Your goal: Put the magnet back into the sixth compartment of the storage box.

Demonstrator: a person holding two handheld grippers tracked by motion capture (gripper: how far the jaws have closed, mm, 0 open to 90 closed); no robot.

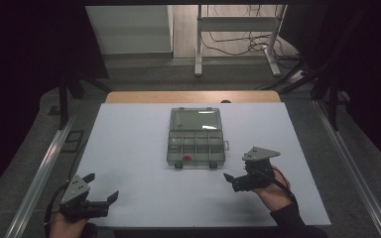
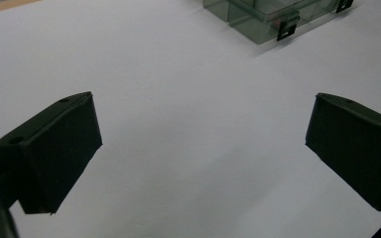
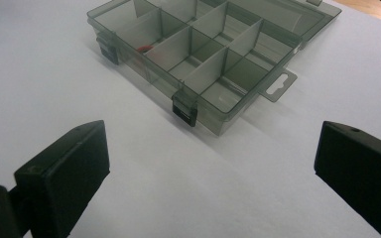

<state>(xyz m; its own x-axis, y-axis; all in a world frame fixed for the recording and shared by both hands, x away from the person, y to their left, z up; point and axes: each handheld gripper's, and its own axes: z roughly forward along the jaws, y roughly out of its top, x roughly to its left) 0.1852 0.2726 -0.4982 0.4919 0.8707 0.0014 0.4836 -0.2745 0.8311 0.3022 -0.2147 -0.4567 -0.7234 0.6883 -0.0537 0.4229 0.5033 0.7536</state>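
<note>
White tabletop (image 1: 129,148) fills the high view under dim light, with a smoky transparent plastic compartment box (image 1: 196,144) lying open at its middle, lid folded back away from the person, long axis running side to side. The right hand-held gripper (image 1: 234,179) hovers just off the box's near right corner, jaws spread wide and empty; the left hand-held gripper (image 1: 101,190) sits well apart at the near left edge, also wide open and holding nothing.

From the left gripper view, only the box's corner (image 2: 258,20) shows far ahead and to the right.

From the right gripper view, the box (image 3: 203,54) lies close ahead, its black front latch (image 3: 184,110) nearest. The right hand is judged better placed to reach it.
</note>
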